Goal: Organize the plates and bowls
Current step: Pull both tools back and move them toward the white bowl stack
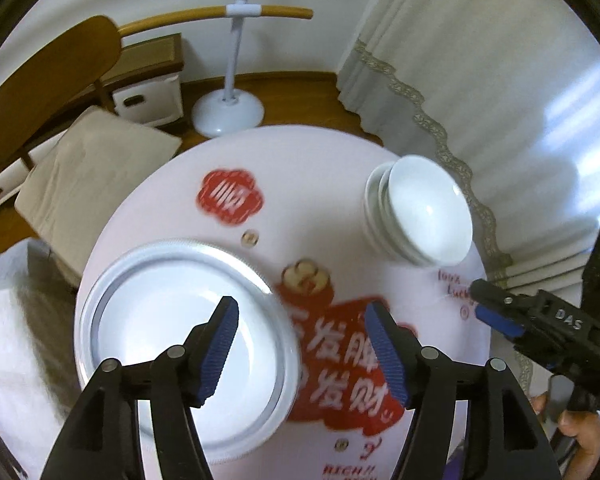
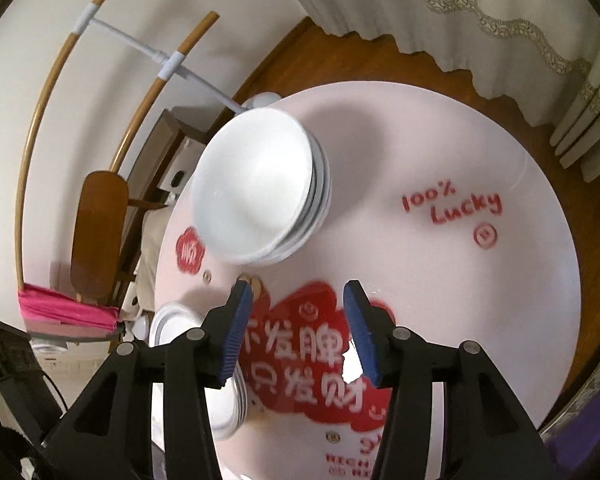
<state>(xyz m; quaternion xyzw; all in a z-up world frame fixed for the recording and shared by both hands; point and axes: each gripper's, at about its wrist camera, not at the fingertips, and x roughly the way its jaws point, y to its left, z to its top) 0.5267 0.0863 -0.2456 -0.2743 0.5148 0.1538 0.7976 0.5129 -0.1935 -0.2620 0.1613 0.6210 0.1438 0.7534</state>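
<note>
A stack of white bowls (image 1: 424,212) stands at the far right of the round pink table (image 1: 300,160); it also shows in the right wrist view (image 2: 256,188). A stack of white plates (image 1: 180,340) lies at the near left; part of it shows in the right wrist view (image 2: 172,324). My left gripper (image 1: 302,344) is open and empty, hovering over the plates' right rim. My right gripper (image 2: 298,328) is open and empty above the red print, short of the bowls. It also shows at the right edge of the left wrist view (image 1: 496,308).
A wooden chair with a beige cushion (image 1: 92,172) stands left of the table. A white floor stand (image 1: 228,108) and storage boxes (image 1: 148,100) sit behind it. Curtains (image 1: 480,60) hang at the right. A pink cloth (image 2: 64,308) lies at left.
</note>
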